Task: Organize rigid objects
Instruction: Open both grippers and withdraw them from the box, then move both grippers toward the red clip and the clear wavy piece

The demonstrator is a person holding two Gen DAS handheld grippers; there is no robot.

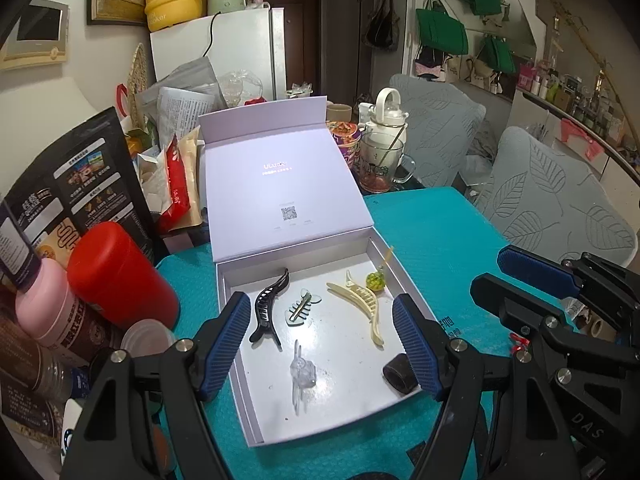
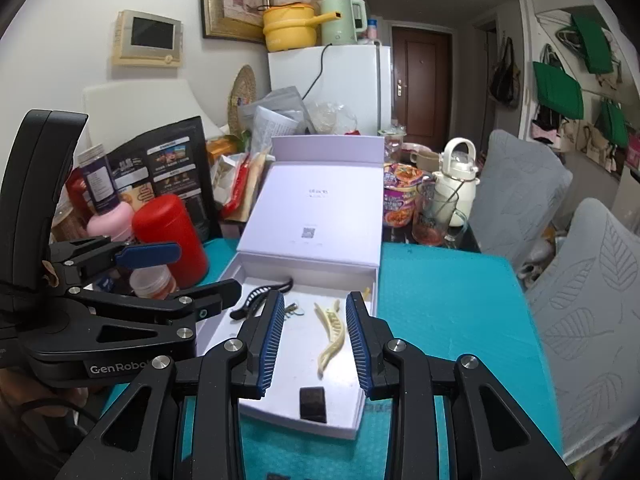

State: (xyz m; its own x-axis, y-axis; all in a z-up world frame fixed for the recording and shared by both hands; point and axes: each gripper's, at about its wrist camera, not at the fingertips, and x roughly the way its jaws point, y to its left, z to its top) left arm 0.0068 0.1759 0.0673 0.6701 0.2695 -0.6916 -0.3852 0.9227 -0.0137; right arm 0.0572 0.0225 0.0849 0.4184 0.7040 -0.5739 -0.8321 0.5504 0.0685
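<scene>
A white box [image 1: 236, 344] lies open on the teal mat [image 1: 440, 240] that covers the bench, its lid [image 1: 276, 184] standing up at the far side. Inside it the hair accessories lie apart from one another: a black claw clip [image 1: 269, 309] at the left, a fishbone-shaped clip [image 1: 301, 307] just right of it, a cream claw clip [image 1: 362, 304] further right, and a small green-and-yellow ornament [image 1: 376, 280] by the right wall. A clear clip [image 1: 302, 374] lies near the middle, and a dark brown ring-shaped piece [image 1: 398, 372] sits in the near right corner.

The left hand-held gripper [image 1: 322, 344] hovers over the near part of the box with its blue pads wide apart, holding nothing. The right hand-held gripper [image 2: 314, 346] is also over the box, its pads apart on either side of the cream claw clip [image 2: 332, 336] in its view and not touching it; the dark piece [image 2: 313, 398] lies just nearer.

Left of the box stand a red canister [image 1: 120, 276], a pink bottle [image 1: 44, 300] and a black pouch [image 1: 80, 188]. Beyond the box are an instant noodle cup [image 2: 398, 196], a glass mug [image 1: 378, 162] and a white kettle [image 2: 456, 178].
</scene>
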